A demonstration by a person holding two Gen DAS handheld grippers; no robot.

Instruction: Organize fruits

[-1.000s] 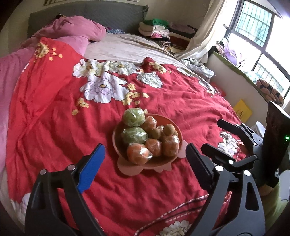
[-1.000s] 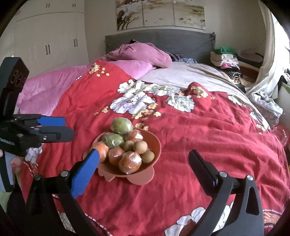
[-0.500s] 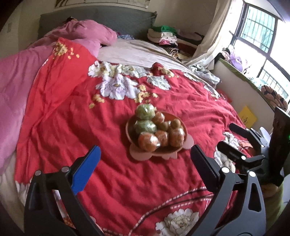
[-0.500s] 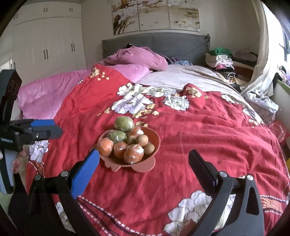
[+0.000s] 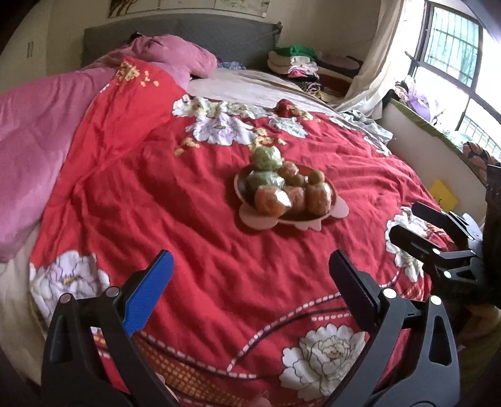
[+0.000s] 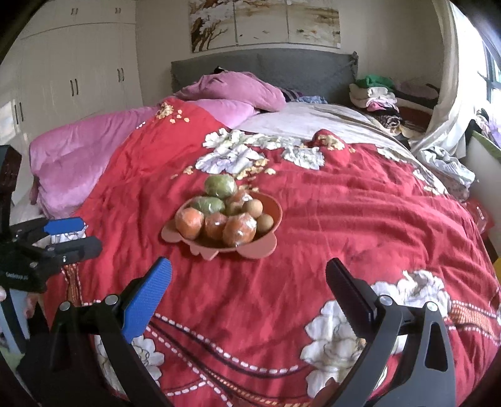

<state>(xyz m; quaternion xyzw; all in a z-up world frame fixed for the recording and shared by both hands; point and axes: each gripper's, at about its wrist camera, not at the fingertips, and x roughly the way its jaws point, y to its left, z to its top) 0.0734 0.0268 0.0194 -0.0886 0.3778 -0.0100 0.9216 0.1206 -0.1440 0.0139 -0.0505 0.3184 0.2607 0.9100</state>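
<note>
Both grippers have drawn back from the fruit bowl [image 5: 328, 194] at frame centre; left gripper [image 5: 250, 278] and right gripper [image 6: 249, 278] jaws released, empty, apparently finished.

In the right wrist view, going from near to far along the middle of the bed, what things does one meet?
Right gripper → fruit bowl → white flower print → pink pillow → grey headboard → wall painting.

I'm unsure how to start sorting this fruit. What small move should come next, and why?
Probably bring the right gripper forward toward the bowl, aiming at the near wrapped orange fruit. Both grippers hang short of the bowl with jaws wide open and empty, the left gripper too. The fruit is piled in the bowl on the red quilt, and that orange sits frontmost and unobstructed.
</note>
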